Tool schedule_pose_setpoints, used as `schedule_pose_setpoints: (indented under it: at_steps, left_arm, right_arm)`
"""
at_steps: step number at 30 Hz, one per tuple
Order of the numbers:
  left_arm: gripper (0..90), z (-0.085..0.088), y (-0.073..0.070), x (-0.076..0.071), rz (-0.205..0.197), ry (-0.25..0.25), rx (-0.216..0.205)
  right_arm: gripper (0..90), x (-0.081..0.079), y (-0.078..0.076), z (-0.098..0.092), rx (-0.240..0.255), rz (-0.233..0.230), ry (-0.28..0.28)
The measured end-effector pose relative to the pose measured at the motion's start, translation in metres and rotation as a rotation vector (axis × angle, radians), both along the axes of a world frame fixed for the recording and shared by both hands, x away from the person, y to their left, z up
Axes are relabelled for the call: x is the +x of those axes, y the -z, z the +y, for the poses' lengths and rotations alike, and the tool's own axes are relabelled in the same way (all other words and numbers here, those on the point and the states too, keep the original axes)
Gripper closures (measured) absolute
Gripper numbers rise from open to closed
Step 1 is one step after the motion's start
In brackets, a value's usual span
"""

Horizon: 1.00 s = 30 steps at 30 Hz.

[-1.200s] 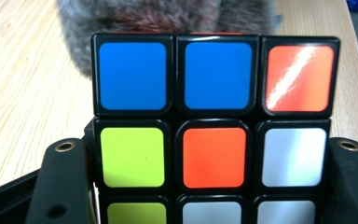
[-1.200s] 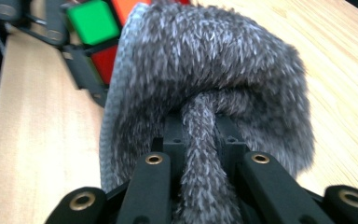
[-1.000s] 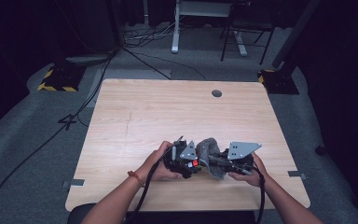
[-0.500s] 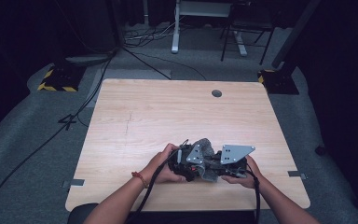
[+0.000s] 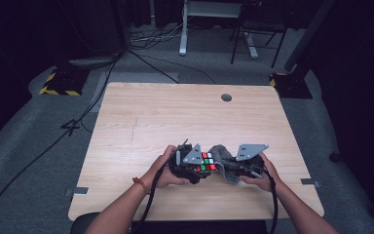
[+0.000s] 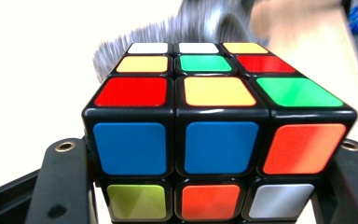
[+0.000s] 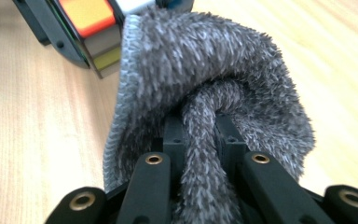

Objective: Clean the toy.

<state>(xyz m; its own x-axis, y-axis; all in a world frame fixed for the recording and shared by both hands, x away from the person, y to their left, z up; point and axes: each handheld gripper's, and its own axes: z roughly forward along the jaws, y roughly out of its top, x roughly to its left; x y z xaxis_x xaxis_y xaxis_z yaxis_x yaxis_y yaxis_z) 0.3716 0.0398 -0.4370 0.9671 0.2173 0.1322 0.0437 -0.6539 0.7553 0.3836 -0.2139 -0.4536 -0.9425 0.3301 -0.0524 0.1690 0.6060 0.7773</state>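
Here the left tongs [image 5: 202, 168] are clamped on a Rubik's cube [image 5: 205, 163], the two black jaws pressing its opposite sides. In the left gripper view the cube [image 6: 219, 135] sits square between the jaws, with its near face showing blue, blue and orange across the middle row and a red, yellow and green row along the top edge. The right tongs [image 5: 231, 168] are closed tight on a grey microfibre cloth [image 5: 224, 161]; in the right gripper view a bunched fold of the cloth [image 7: 214, 107] is pinched between the jaws and the rest bulges out ahead of them. The cloth lies against the cube, its fluffy edge touching the cube's corner [image 7: 98, 28] and covering part of it. Both tongs meet near the front edge of the wooden table [image 5: 175, 112], slightly right of its middle, with the cube to the left and the cloth just beside it on the right.
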Motion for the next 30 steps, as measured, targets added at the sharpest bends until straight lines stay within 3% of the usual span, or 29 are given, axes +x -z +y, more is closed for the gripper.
schedule_pose_setpoints:
  at_steps: [2,7,11,18,22,27,30]
  left_arm:
    - [33.5,-0.001,0.002,0.0,0.01,0.012,-0.003]
    - [33.2,-0.006,0.008,0.0,0.004,0.01,0.023]
    - [32.1,-0.003,0.008,0.002,0.011,0.003,0.015]
    - [31.6,-0.003,0.013,0.003,0.023,0.013,0.056]
    - [32.1,-0.004,0.013,0.004,0.025,0.004,0.048]
    - [33.5,-0.004,0.014,0.006,0.023,-0.014,0.015]
    - [33.5,-0.003,0.011,0.005,0.014,-0.016,0.01]
  right_arm:
    - [78.8,-0.001,-0.001,0.003,0.007,0.001,-0.019]
    - [78.8,-0.011,-0.005,0.006,0.087,0.002,-0.08]
    - [79.0,-0.012,-0.011,0.001,0.158,0.005,-0.078]
    - [79.0,-0.016,-0.02,-0.004,0.226,-0.02,-0.082]
    - [79.0,-0.017,-0.022,-0.005,0.228,-0.029,-0.076]
    - [79.1,-0.012,-0.015,-0.001,0.148,-0.015,-0.045]
    - [79.1,-0.009,-0.01,-0.002,0.12,0.017,-0.044]
